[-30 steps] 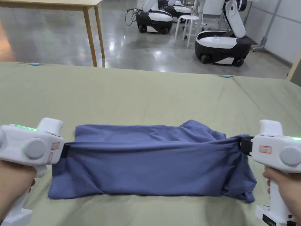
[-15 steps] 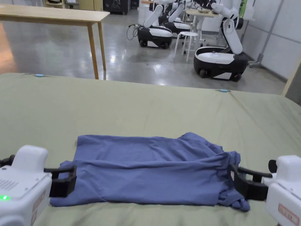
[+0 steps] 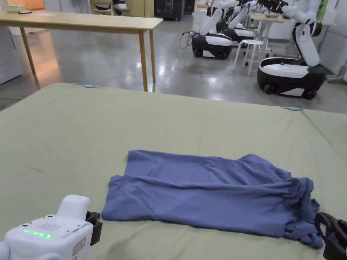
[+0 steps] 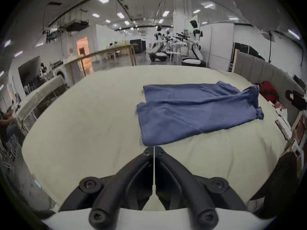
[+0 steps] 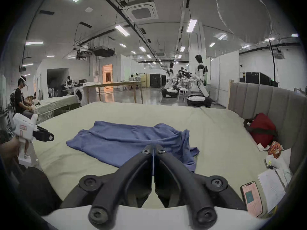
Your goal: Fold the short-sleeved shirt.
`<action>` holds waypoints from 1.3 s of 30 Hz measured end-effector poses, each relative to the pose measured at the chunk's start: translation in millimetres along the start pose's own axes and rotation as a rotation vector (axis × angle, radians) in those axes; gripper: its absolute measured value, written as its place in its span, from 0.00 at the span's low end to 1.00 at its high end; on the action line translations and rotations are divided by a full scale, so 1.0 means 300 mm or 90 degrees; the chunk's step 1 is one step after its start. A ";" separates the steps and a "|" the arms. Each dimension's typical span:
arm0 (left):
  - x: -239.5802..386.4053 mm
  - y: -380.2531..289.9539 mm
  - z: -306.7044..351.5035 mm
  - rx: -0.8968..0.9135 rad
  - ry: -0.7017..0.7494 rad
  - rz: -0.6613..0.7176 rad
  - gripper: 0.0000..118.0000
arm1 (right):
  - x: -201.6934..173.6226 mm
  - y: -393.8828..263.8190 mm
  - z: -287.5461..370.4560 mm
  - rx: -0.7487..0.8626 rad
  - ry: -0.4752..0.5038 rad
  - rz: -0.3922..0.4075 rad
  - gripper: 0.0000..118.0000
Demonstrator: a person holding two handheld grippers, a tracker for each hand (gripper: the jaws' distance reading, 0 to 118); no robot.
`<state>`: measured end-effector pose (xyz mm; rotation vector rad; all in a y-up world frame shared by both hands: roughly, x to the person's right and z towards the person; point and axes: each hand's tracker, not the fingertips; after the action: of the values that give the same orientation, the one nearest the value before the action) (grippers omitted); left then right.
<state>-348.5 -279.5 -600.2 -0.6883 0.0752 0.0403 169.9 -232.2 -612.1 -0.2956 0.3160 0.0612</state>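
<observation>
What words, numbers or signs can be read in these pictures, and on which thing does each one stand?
No text can be read for certain.
Red-edged label on the left gripper: print too small to read.
Phone on the bed: screen lit, marks too small.
Papers beside it: lines too faint.
Coloured packet: print blurred.
Blue shirt: no print visible.

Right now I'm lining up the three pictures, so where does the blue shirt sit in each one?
Head view: blue shirt lower centre-right on the green sheet.
Left gripper view: shirt right of centre.
Right gripper view: shirt centre, just beyond the claw tips.
Shared landmark: the wooden table behind.
</observation>
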 end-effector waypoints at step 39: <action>0.142 0.207 -0.204 -0.052 0.030 -0.055 0.03 | 0.321 -0.043 -0.430 -0.275 -0.090 -0.067 0.05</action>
<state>-313.4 -270.1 -690.2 -0.7743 0.0889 -0.0563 224.3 -281.4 -756.1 -0.7320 0.1435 0.0456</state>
